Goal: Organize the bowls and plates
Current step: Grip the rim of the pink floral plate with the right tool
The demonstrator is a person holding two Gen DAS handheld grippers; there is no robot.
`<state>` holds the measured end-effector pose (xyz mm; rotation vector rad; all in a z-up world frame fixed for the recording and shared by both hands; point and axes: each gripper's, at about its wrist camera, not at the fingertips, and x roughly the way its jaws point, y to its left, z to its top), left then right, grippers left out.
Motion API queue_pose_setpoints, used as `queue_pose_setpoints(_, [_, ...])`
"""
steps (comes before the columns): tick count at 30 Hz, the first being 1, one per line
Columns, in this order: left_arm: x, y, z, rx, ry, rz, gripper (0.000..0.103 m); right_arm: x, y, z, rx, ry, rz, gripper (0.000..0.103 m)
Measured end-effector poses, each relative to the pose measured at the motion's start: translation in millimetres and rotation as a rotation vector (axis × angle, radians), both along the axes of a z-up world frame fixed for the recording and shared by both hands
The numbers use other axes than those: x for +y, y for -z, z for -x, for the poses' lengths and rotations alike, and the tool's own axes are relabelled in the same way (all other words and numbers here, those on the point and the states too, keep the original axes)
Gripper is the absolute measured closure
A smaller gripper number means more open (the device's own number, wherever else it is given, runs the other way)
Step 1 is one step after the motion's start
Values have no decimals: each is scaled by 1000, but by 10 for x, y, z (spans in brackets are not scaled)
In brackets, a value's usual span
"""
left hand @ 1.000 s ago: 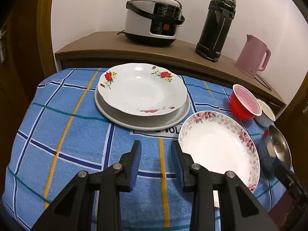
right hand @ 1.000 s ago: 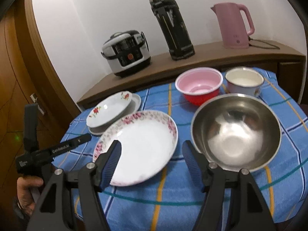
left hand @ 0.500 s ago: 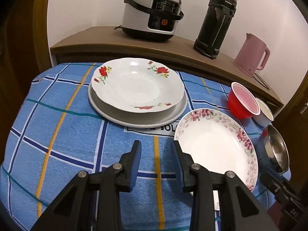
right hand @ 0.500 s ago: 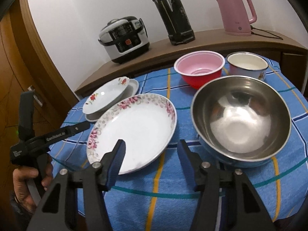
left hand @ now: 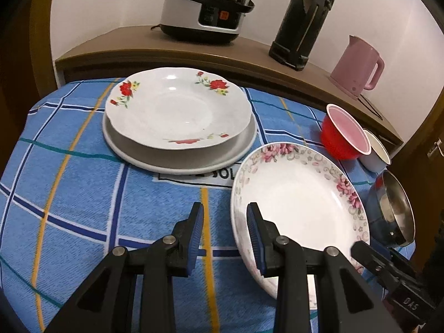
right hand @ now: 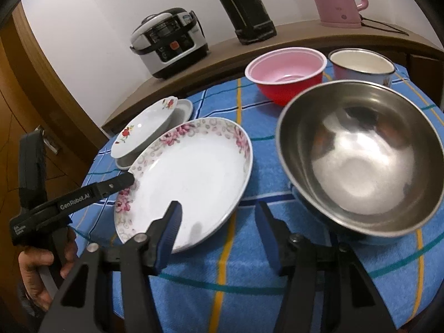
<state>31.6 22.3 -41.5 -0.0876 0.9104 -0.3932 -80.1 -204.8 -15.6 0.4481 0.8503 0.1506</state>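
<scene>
A pink-flowered plate [left hand: 299, 202] [right hand: 191, 174] lies on the blue checked cloth. My left gripper [left hand: 225, 236] is open, its right finger at the plate's left rim; it also shows in the right wrist view [right hand: 130, 179]. My right gripper [right hand: 219, 230] is open and empty at the plate's near edge. A red-flowered plate [left hand: 177, 108] [right hand: 144, 127] sits on a grey plate [left hand: 177, 161]. A steel bowl [right hand: 360, 161] [left hand: 394, 211], a red bowl [right hand: 285, 77] [left hand: 344, 133] and a white enamel bowl [right hand: 360, 65] stand to the right.
Behind the table a wooden shelf [left hand: 133, 44] carries a rice cooker [left hand: 205, 5], a black thermos [left hand: 302, 19] and a pink kettle [left hand: 358, 66]. The cloth-covered table [left hand: 55, 194] ends close in front of both grippers.
Both grippers have moved forward and closer to the pink-flowered plate. My left gripper's finger now reaches its left rim. The dishes have not moved.
</scene>
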Motion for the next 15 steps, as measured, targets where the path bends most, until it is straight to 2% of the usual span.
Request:
queue_pose_setpoints(5, [-39, 27, -45, 6, 4, -2, 68, 21, 54, -64, 11, -3, 7, 66])
queue_pose_setpoints(15, [-126, 112, -125, 27, 15, -4, 68, 15, 104, -148, 19, 1, 16, 70])
